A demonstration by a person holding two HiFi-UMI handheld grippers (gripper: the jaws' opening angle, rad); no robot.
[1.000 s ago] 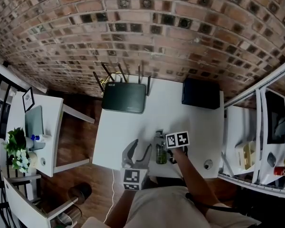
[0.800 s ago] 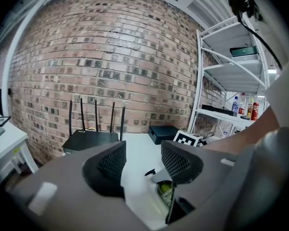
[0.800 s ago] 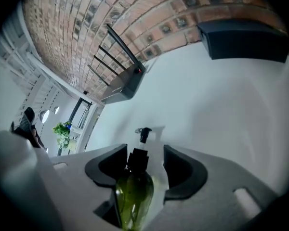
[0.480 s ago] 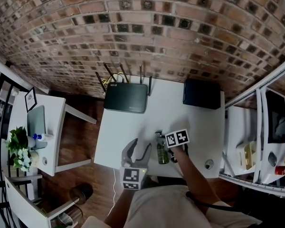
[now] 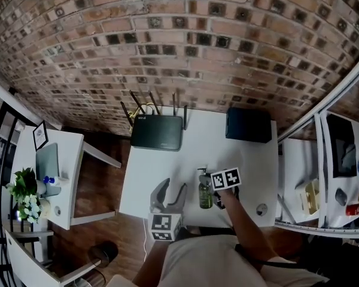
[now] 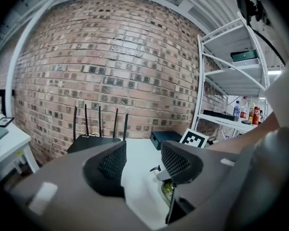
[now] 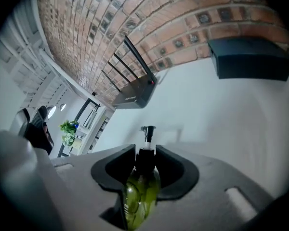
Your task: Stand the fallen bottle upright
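At the near edge of the table [image 5: 167, 160], your right gripper [image 7: 145, 159] is clamped on the neck of the bottle [image 7: 141, 191]; its long axis points to 12 o'clock; your left gripper [image 5: 170, 197], jaws apart, stands at its 8 o'clock.

On the table [image 5: 167, 166] — router [image 5: 157, 132] back left, box [image 5: 248, 125] back right, bottle [image 5: 204, 194] near the front edge
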